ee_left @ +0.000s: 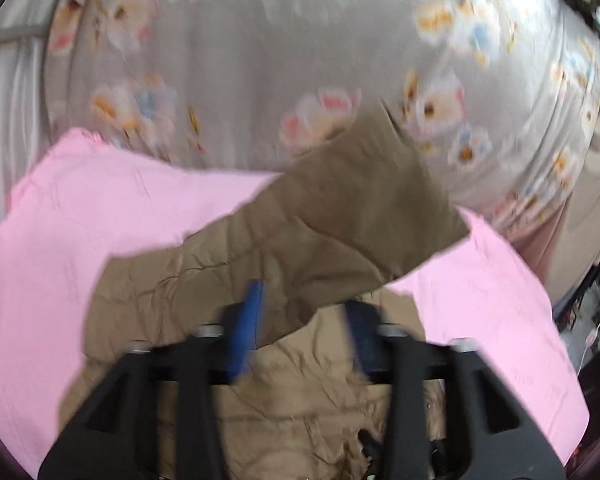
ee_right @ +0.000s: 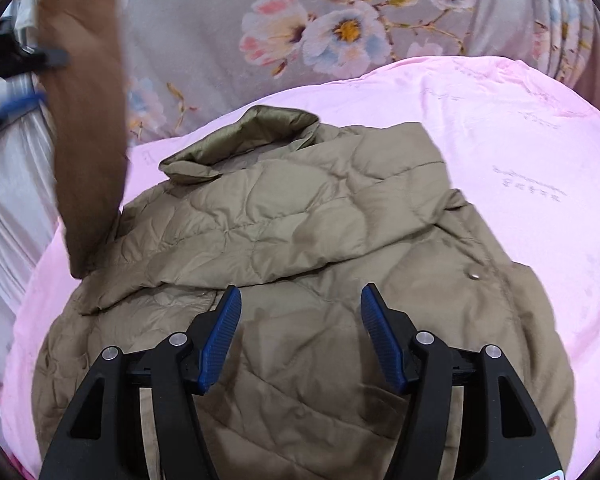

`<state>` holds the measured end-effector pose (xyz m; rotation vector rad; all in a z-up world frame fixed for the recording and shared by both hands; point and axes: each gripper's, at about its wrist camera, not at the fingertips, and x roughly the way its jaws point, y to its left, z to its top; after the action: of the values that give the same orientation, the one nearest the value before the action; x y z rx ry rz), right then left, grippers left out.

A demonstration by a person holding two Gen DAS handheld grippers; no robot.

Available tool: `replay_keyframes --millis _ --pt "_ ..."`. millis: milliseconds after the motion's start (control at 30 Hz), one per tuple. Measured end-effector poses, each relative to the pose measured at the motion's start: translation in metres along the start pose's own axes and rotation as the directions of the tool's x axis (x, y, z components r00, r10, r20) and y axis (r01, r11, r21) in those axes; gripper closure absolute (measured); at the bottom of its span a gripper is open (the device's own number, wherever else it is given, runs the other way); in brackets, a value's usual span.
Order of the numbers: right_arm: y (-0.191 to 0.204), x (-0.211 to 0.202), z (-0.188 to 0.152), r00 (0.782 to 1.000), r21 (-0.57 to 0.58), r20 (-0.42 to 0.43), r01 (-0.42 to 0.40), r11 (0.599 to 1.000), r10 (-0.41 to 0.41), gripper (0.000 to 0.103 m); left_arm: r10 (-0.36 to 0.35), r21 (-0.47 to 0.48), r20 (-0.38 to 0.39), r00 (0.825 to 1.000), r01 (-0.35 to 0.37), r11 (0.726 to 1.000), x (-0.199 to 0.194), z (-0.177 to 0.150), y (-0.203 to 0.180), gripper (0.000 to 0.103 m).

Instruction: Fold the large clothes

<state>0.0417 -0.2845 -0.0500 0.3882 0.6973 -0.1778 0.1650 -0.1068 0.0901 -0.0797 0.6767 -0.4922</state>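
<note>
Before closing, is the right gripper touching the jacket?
Cannot tell. Right wrist view shows the right gripper open over the jacket; neither contact nor gap is plain.

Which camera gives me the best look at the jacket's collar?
The right wrist view: the collar shows sharp and whole at the jacket's far end. The left wrist view is blurred, and the lifted sleeve covers that area, so no collar shows.

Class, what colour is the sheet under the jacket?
Pink sheet; jacket; clearest in the right wrist view.
</note>
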Motion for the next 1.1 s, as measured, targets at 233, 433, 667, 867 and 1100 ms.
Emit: replay_keyframes --millis 233,433,667,867,1100 --pt "-0.038 -0.02 0.003 1.0 0.074 0.014 0.017 0.997 -0.018 0.038 -0.023 -0.222 -0.136 0.99 -0.008 0.975 0.034 -0.057 0.054 0.029" --pt "-0.052 -0.005 0.036 1.0 0.119 0.006 -0.019 0.993 0.019 0.033 0.031 -0.513 -0.183 0.983 -0.122 0.85 0.036 -0.071 0.159 0.029" --pt "-0.059 0.049 0.07 0.99 0.234 -0.071 -0.098 0.967 0.118 0.033 -0.024 -0.716 -0.17 0.985 -0.106 0.69 0.05 -0.087 0.234 0.029" --pt "-0.05 0.083 0.078 0.986 0.262 -0.11 -0.096 0.96 0.128 0.041 -0.021 -0.751 -0.147 0.989 -0.098 0.653 0.063 -0.081 0.246 0.033" --pt "-0.009 0.059 0.11 0.988 0.078 -0.042 -0.144 0.987 0.147 0.1 0.013 -0.716 -0.167 0.986 -0.13 0.685 0.058 -0.062 0.25 0.095"
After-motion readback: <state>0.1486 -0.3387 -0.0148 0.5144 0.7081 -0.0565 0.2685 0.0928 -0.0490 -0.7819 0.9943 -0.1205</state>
